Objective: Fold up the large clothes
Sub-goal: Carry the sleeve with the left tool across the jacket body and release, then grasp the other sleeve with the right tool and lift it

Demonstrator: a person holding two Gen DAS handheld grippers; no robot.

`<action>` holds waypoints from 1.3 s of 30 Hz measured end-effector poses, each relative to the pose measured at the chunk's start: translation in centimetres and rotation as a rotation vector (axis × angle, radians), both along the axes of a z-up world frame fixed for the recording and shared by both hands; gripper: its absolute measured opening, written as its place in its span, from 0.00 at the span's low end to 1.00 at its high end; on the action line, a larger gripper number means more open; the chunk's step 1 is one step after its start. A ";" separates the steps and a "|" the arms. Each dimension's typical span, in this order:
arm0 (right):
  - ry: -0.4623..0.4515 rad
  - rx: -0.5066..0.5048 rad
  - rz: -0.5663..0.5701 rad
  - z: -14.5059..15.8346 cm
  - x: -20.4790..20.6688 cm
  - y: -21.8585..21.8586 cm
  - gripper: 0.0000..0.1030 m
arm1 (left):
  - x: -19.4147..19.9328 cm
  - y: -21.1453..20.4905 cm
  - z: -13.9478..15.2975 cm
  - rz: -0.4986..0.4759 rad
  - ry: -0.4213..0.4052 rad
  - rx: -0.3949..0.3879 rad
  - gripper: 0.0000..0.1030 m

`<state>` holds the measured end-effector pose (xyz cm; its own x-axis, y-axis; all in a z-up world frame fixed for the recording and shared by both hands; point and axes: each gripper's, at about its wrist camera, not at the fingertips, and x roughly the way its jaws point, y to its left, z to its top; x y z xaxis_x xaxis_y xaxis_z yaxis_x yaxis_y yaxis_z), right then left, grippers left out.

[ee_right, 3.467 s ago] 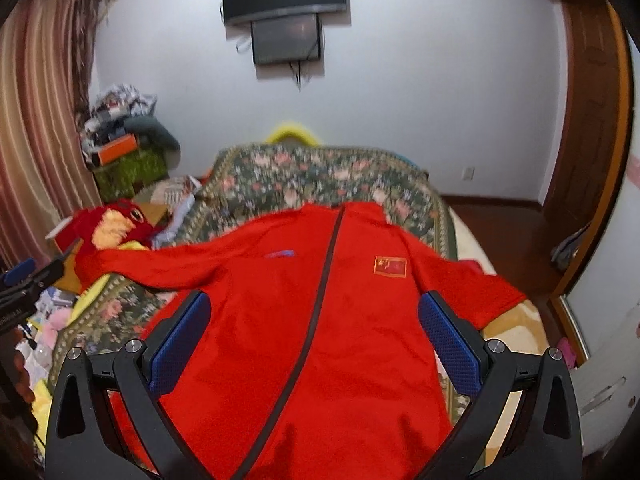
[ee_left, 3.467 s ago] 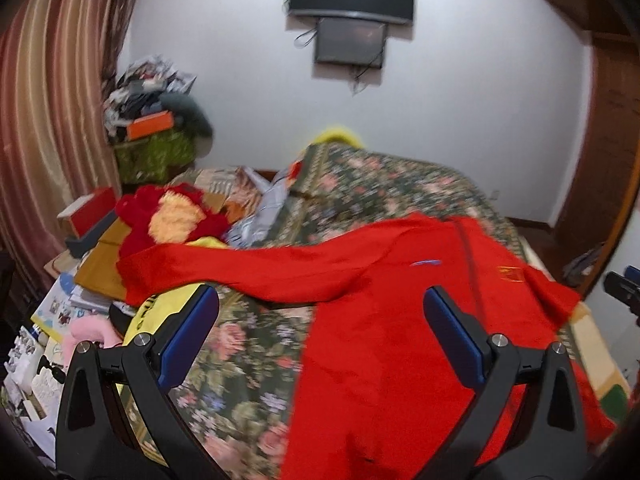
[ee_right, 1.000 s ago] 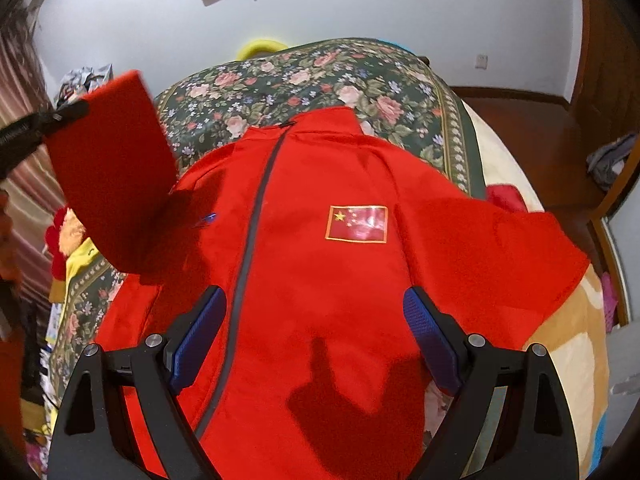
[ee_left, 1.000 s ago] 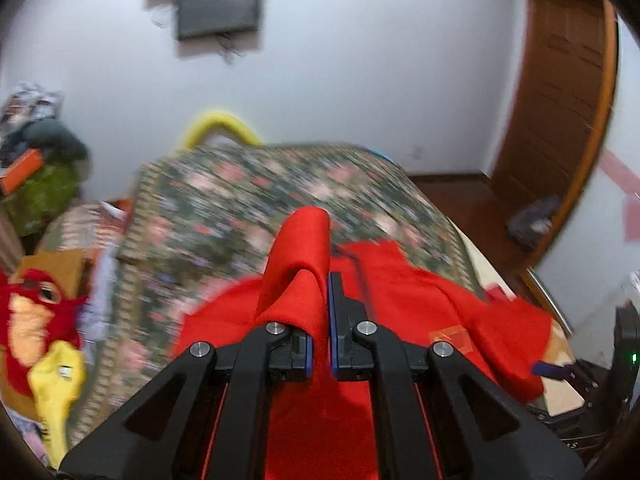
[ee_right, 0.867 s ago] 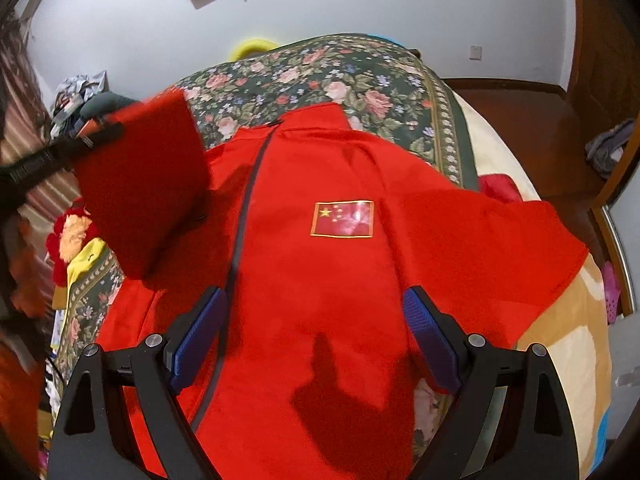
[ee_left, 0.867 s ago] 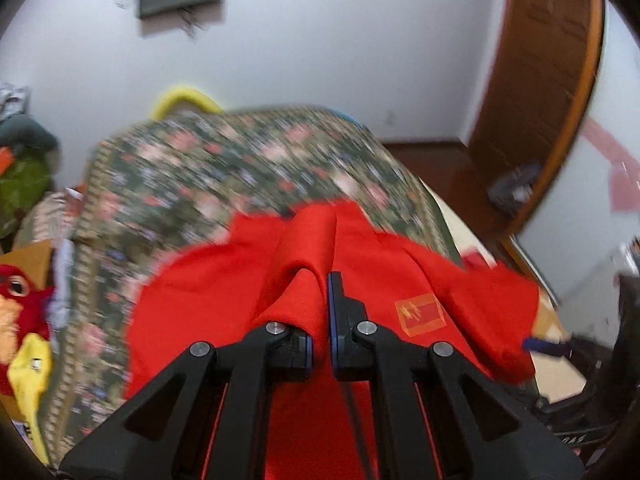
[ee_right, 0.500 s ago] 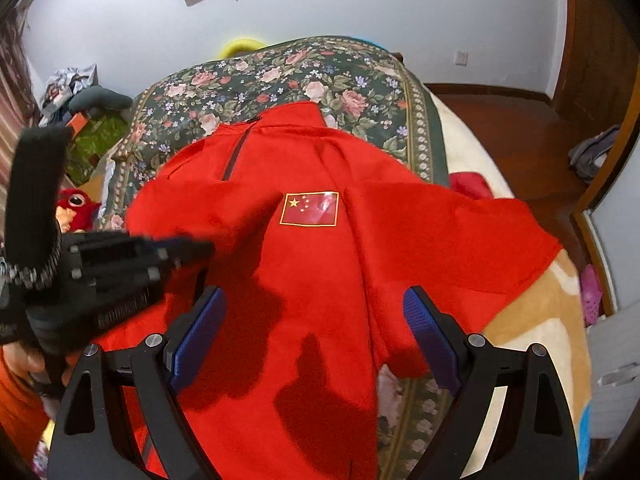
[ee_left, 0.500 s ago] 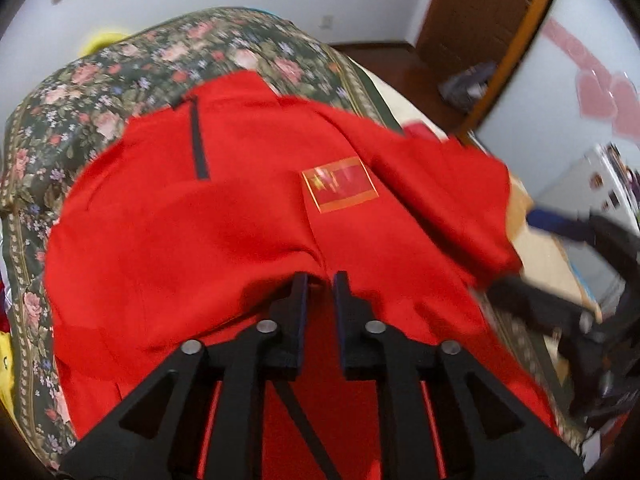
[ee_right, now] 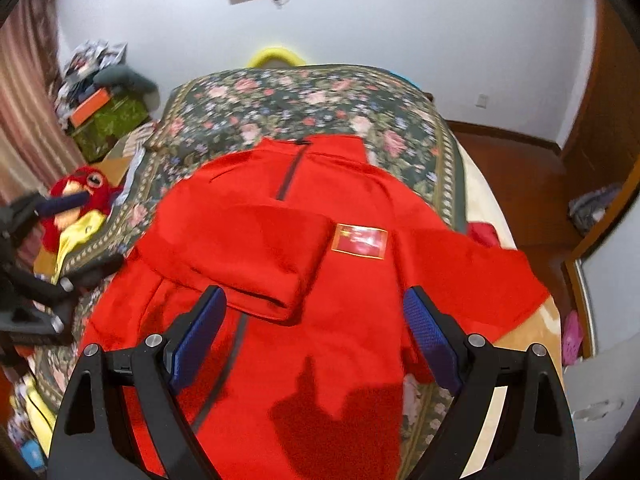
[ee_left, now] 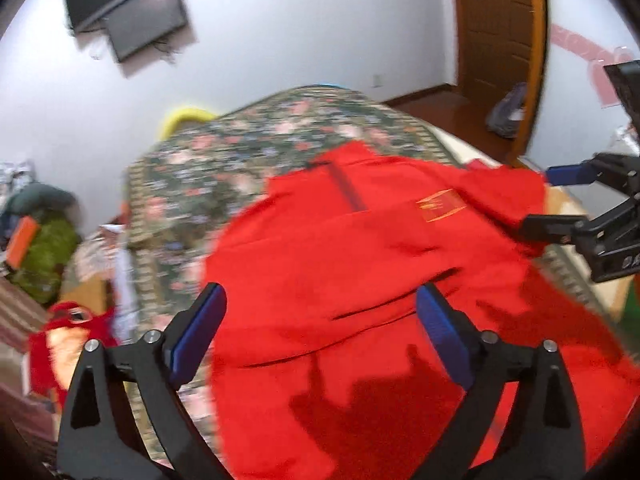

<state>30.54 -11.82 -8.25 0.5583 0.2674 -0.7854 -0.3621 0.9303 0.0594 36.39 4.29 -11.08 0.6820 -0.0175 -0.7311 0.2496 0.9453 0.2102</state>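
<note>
Lying on floral bedspread, red jacket, flag patch, no legible text, both grippers' fingers wide.

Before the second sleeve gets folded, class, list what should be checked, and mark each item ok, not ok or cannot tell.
1. Left sleeve folded across the jacket chest: ok.
2. Left gripper open and empty: ok.
3. Right gripper open, ready to grasp: ok.
4. Right sleeve lying spread out and reachable: ok.
5. Right sleeve cuff in view: cannot tell.
6. Jacket lying fully on the floral bedspread: not ok, the right sleeve runs past its edge.
</note>
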 end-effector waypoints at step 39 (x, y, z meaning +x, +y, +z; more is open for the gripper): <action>-0.021 -0.119 0.108 -8.0 5.2 13.3 0.07 | 7.2 16.8 -20.2 0.441 0.357 -0.073 0.96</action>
<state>35.78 1.52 -16.24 0.5478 0.2326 -0.8037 -0.4605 0.8858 -0.0575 43.61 21.05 -31.23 0.3473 0.1540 -0.9250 -0.1285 0.9849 0.1157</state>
